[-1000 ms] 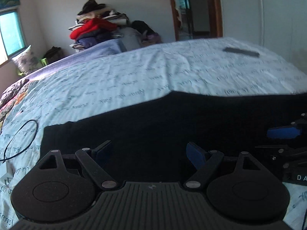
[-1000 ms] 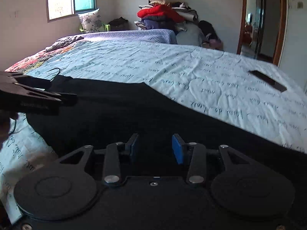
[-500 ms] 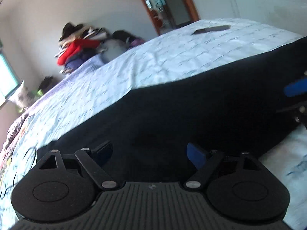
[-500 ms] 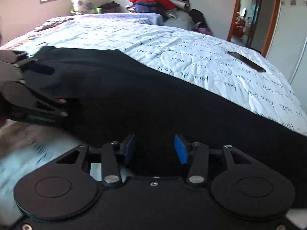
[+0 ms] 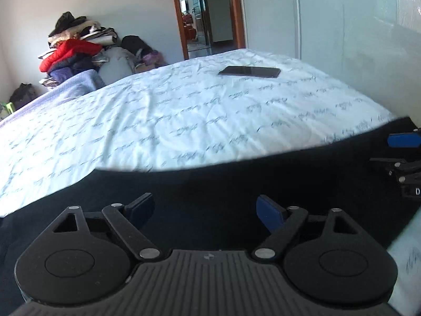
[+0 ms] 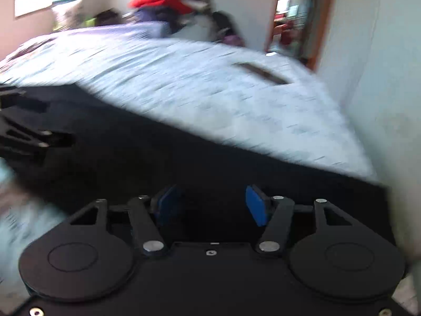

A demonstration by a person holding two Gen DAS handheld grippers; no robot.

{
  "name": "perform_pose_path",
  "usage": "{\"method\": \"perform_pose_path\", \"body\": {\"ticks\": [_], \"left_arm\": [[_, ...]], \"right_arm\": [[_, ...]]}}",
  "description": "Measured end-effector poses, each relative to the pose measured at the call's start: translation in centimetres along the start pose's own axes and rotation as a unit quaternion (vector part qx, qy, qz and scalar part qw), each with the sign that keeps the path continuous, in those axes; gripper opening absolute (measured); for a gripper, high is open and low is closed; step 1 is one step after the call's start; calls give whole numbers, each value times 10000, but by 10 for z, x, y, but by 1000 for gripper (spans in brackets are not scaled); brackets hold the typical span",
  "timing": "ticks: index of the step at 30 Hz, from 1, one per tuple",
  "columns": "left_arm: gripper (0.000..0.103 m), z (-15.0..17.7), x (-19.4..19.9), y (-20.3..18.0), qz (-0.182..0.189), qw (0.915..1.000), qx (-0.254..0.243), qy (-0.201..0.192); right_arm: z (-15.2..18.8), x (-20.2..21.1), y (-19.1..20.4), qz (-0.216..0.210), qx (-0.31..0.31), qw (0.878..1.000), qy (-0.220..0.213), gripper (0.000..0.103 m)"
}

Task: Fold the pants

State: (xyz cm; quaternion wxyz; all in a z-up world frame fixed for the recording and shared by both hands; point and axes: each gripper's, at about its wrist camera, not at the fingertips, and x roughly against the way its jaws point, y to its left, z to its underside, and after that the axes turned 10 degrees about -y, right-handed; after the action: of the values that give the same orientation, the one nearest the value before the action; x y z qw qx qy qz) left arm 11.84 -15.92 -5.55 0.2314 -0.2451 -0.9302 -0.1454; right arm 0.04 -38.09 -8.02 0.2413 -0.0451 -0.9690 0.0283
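Black pants (image 5: 210, 184) lie spread flat along the near edge of the bed, also in the right wrist view (image 6: 184, 158). My left gripper (image 5: 205, 206) is open, its blue pads apart just above the dark cloth, holding nothing. My right gripper (image 6: 210, 204) is open over the pants too. The right gripper shows at the right edge of the left wrist view (image 5: 402, 155); the left gripper shows at the left edge of the right wrist view (image 6: 23, 131). The right wrist view is blurred.
The bed has a pale blue quilt (image 5: 184, 121) with script print. A dark phone (image 5: 250, 71) lies on its far side. A pile of clothes (image 5: 76, 52) stands at the back wall beside a doorway (image 5: 208, 13). A white wardrobe (image 5: 355, 39) is at the right.
Both grippers have swung to the right along the pants, toward the wardrobe end of the bed. Both stay open. The right view is now motion-blurred.
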Motion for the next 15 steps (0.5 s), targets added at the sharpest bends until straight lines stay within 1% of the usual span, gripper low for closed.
{"method": "perform_pose_path", "body": {"ticks": [2, 3, 4, 5, 6, 7, 8, 10, 11, 13, 15], "left_arm": [[88, -7, -28, -11, 105, 9995, -48, 288], [87, -7, -41, -16, 143, 9990, -94, 415], [86, -7, -51, -22, 78, 9987, -141, 492], [86, -7, -55, -26, -40, 9990, -139, 429], [85, -10, -53, -29, -152, 9991, -166, 354], [83, -13, -48, -33, -176, 9992, -225, 279], [85, -15, -41, -35, -107, 9995, -267, 146], [88, -16, -28, -40, 126, 9994, -312, -43], [89, -15, -27, -44, 219, 9992, -343, -38], [88, -13, -38, -55, 307, 9986, -414, 105], [87, -12, -55, -66, 256, 9986, -416, 226]], "right_arm": [[-5, -14, -24, 274, -211, 9994, -11, 59], [-6, -24, -37, 354, -348, 9987, 116, 58], [-5, -36, -47, 445, -380, 9979, 285, 58], [-4, -45, -56, 500, -362, 9974, 383, 61], [-4, -49, -63, 446, -414, 9975, 345, 61], [-6, -50, -68, 416, -533, 9971, 337, 61], [-10, -47, -71, 452, -610, 9966, 330, 56], [-14, -29, -72, 666, -568, 9961, 144, 55], [-13, -19, -70, 703, -489, 9963, 90, 55], [-6, -8, -72, 669, -418, 9968, 120, 55], [3, -17, -80, 685, -465, 9960, 343, 53]]}}
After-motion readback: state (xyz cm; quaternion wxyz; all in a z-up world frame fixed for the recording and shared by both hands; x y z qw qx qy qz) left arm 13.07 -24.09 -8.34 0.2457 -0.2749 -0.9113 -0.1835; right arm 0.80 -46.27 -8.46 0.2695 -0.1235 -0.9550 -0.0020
